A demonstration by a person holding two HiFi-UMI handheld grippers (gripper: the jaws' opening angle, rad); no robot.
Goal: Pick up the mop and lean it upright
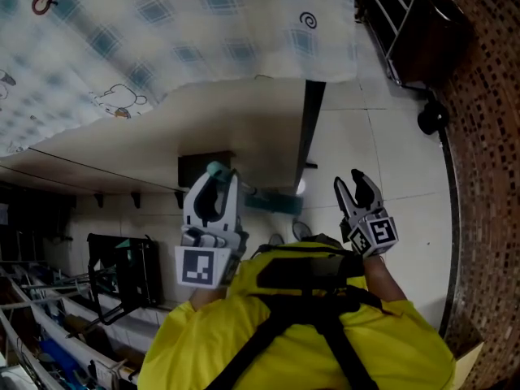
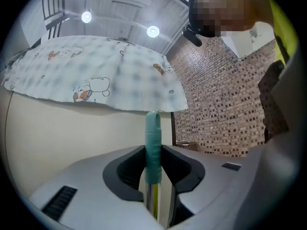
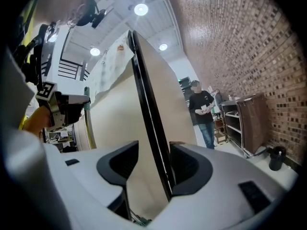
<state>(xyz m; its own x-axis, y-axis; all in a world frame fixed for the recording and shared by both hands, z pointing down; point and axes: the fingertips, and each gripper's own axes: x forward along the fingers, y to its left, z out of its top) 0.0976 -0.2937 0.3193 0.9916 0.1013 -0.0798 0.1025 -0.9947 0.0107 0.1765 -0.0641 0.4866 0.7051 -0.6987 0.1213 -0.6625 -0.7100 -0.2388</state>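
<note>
The mop's handle [image 2: 153, 147] is a metal pole with a teal cap. It stands upright between the jaws of my left gripper [image 2: 153, 174], which is shut on it just below the cap. In the head view, the teal cap [image 1: 216, 170] pokes out above the left gripper [image 1: 213, 187], close to a beige panel [image 1: 244, 120]. The mop's head is hidden. My right gripper [image 1: 358, 184] hovers to the right, open and holding nothing. In the right gripper view, the right gripper [image 3: 153, 169] faces the panel's black edge post [image 3: 148, 109], with the pole [image 3: 88, 123] off to the left.
A checked cloth [image 1: 162, 23] hangs over the panel's top. A brick wall [image 1: 487, 136] runs along the right, and a wheeled cart [image 1: 414, 23] stands on the pale tiled floor [image 1: 390, 153]. Racks and clutter [image 1: 49, 315] fill the lower left. A person [image 3: 201, 111] stands farther off.
</note>
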